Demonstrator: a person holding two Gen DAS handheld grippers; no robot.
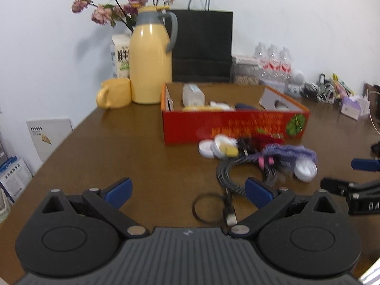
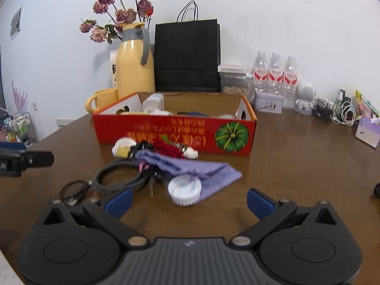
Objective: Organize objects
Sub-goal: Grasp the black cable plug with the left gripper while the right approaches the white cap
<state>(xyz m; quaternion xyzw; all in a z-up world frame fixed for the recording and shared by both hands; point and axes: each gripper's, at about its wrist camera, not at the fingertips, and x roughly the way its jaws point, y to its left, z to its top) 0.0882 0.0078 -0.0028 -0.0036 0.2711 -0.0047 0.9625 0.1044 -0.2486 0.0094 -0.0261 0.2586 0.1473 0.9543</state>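
A red cardboard box (image 1: 234, 128) (image 2: 174, 131) stands open on the brown table and holds a bottle and several small items. In front of it lies a pile: white round lids (image 1: 206, 148), a purple cloth pouch (image 2: 190, 166) (image 1: 288, 153), a coiled braided cable (image 2: 116, 178) (image 1: 229, 175), a red item (image 2: 167, 148) and a white ribbed lid (image 2: 184, 190) (image 1: 306, 169). My left gripper (image 1: 188, 190) is open and empty, left of the pile. My right gripper (image 2: 188, 200) is open and empty, just short of the ribbed lid.
A yellow thermos (image 1: 150, 61) (image 2: 135, 67), yellow mug (image 1: 114, 93), black paper bag (image 1: 201, 45) (image 2: 187, 55) and dried flowers stand behind the box. Water bottles (image 2: 274, 76), a tin, cables (image 2: 337, 111) and a tissue pack (image 2: 367, 131) line the back right.
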